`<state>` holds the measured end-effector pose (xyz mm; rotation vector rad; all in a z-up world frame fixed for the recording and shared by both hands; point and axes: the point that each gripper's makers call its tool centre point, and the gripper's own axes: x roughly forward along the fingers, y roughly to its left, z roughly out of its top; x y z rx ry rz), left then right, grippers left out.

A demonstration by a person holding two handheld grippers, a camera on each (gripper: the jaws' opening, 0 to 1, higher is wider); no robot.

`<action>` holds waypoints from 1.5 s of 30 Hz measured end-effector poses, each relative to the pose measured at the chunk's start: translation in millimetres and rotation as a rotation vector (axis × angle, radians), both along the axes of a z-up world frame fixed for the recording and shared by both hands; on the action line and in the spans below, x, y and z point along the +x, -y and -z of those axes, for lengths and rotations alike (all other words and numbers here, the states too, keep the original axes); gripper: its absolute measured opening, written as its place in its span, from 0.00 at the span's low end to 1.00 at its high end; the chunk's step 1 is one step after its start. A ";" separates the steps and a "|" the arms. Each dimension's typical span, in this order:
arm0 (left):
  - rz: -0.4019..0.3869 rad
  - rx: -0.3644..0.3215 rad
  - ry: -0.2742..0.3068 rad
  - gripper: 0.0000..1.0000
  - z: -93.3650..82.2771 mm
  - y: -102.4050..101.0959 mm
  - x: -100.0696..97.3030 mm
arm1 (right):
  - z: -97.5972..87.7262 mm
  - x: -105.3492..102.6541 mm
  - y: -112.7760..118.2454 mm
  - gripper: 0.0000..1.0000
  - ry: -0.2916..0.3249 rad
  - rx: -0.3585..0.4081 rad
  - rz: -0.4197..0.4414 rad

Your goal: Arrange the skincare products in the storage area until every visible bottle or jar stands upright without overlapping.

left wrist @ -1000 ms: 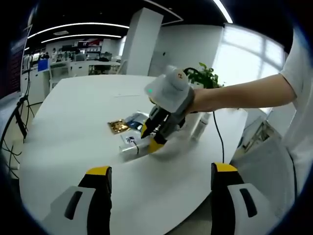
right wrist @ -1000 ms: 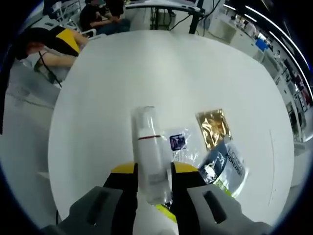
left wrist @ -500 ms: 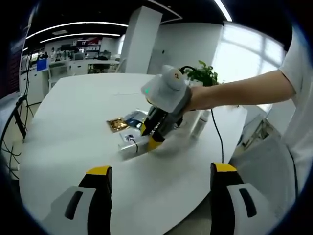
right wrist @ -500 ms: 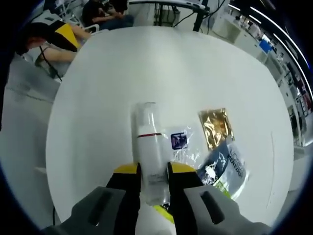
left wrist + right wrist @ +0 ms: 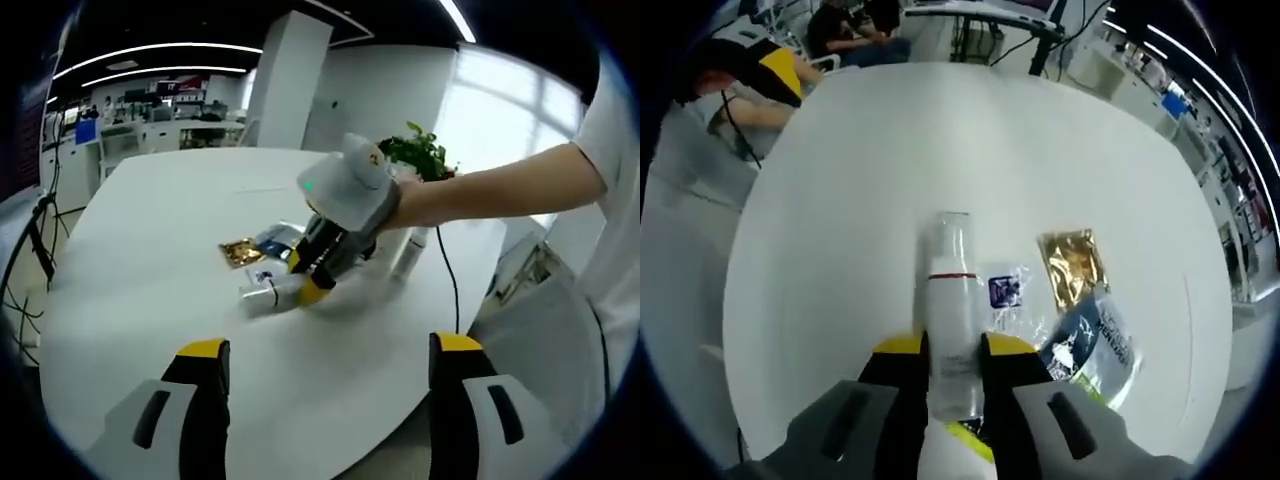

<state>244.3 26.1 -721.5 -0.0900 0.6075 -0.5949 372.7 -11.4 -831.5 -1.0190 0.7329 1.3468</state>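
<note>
Right gripper view looks down along my right gripper [image 5: 953,352], whose yellow-tipped jaws pinch a white bottle [image 5: 951,300] from both sides. The bottle's long axis runs straight away from me, in line with the jaws: its clear cap points toward the far side of the white round table [image 5: 840,200], its base end sits between my jaws, and a thin red band crosses it about midway. Whether it touches the tabletop or hangs just above it I cannot tell. Just beside it, on the right of this view, lies a clear sachet with a purple label [image 5: 1007,292], then a gold foil sachet [image 5: 1073,268], and nearer to me a dark-and-white sachet [image 5: 1092,345], all flat on the table.

From the left gripper view, my left gripper [image 5: 320,355] hangs over the near edge of the table [image 5: 150,260], jaws spread wide with nothing between them. Across from it I see my right gripper [image 5: 305,283] with the bottle [image 5: 268,293] lying low, its axis close to level with the tabletop and its cap end pointing to the left of this view. The gold sachet [image 5: 241,251] lies beyond it. Another white bottle [image 5: 410,255] stands upright behind my right hand [image 5: 415,205], near a green potted plant [image 5: 420,155].
</note>
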 end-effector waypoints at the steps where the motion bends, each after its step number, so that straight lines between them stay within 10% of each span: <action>1: -0.003 -0.001 -0.001 0.78 0.2 -0.7 0.1 | -1.6 -0.5 0.8 0.19 0.007 0.011 0.005; 20: -0.035 -0.054 0.000 0.76 -5.9 1.3 2.1 | -55.2 -31.0 3.0 0.19 0.048 0.245 0.122; 45: -0.126 -0.312 -0.027 0.68 -32.3 36.1 -1.3 | -112.3 -83.5 37.3 0.19 0.069 0.518 0.354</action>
